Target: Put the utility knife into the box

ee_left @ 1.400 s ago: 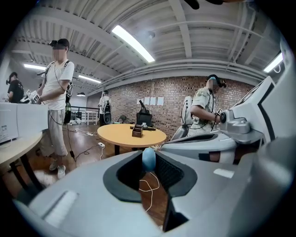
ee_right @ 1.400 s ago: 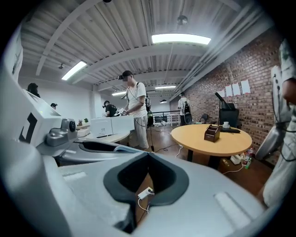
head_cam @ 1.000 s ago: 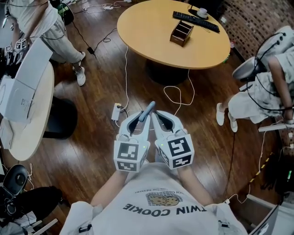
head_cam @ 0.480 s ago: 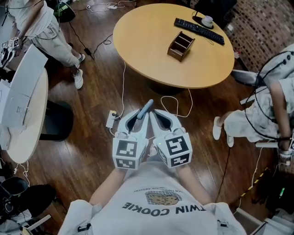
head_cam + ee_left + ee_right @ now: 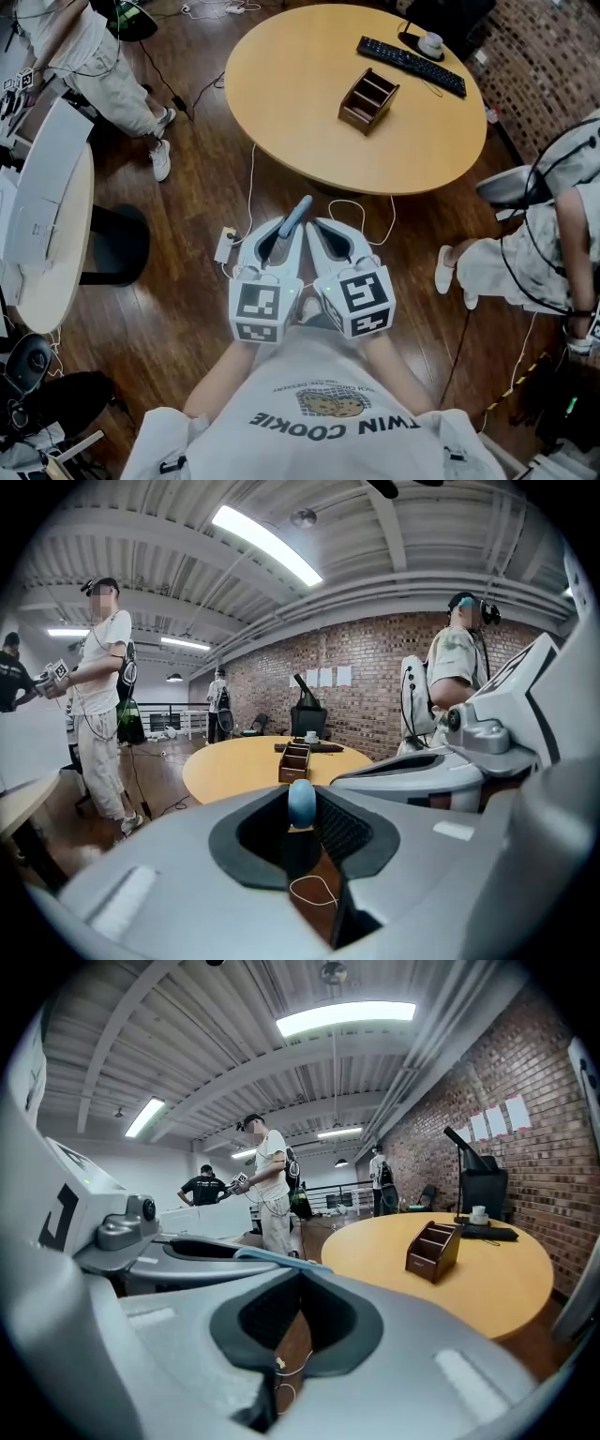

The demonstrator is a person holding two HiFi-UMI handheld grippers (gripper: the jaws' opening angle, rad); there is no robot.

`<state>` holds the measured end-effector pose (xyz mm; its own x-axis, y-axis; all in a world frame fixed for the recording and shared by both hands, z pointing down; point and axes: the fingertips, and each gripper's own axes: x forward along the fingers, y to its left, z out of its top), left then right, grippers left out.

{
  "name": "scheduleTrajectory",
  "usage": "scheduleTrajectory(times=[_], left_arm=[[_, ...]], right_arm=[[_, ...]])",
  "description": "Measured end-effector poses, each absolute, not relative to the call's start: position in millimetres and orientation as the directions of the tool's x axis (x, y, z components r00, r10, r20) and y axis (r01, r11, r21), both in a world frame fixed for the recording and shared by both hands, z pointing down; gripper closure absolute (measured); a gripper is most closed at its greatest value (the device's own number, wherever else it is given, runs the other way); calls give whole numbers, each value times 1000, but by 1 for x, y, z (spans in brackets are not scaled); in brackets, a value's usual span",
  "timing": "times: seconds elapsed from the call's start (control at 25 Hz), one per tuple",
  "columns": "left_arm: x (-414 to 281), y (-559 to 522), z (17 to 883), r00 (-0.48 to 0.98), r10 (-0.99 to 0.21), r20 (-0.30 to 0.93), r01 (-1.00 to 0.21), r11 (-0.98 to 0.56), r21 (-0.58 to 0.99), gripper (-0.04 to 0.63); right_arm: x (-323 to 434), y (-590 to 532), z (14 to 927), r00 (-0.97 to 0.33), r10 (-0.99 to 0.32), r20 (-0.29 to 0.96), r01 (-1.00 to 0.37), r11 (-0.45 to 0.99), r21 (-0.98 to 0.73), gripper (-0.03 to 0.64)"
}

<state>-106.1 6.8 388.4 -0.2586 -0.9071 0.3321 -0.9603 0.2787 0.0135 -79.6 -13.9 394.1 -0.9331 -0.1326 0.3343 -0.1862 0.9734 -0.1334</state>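
A brown wooden box (image 5: 367, 99) with open compartments stands on the round yellow table (image 5: 309, 112); it also shows in the left gripper view (image 5: 294, 761) and the right gripper view (image 5: 432, 1250). My left gripper (image 5: 281, 236) is held close to my chest, over the wooden floor, and is shut on a blue-grey utility knife (image 5: 297, 216) that pokes forward past its tips (image 5: 301, 803). My right gripper (image 5: 325, 236) is right beside it, shut with nothing between its jaws. Both point toward the table, well short of the box.
A black keyboard (image 5: 411, 66) and a small white cup (image 5: 431, 42) lie behind the box. Cables and a power strip (image 5: 228, 246) are on the floor ahead. A white table (image 5: 47, 225) is at left, a standing person (image 5: 103, 66) far left, a seated person (image 5: 534, 253) at right.
The round table and box have drawn nearer in the head view as I move toward them. Both grippers keep the same pose, the knife still in the left one.
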Motion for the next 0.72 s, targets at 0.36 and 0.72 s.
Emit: scheduleTrajectory(times=[0.36,0.72], left_arm=[[-122,-35,398,-196,-920,339,-976,216,20,520],[-168,-90,407,-84,-931,355,-993,106,43,520]], right_arm=[[-96,-50,405,-921,-188,341,-246,960,-136,614],[-139,-105,414,-882,-288,372,-358,924,-136,615]])
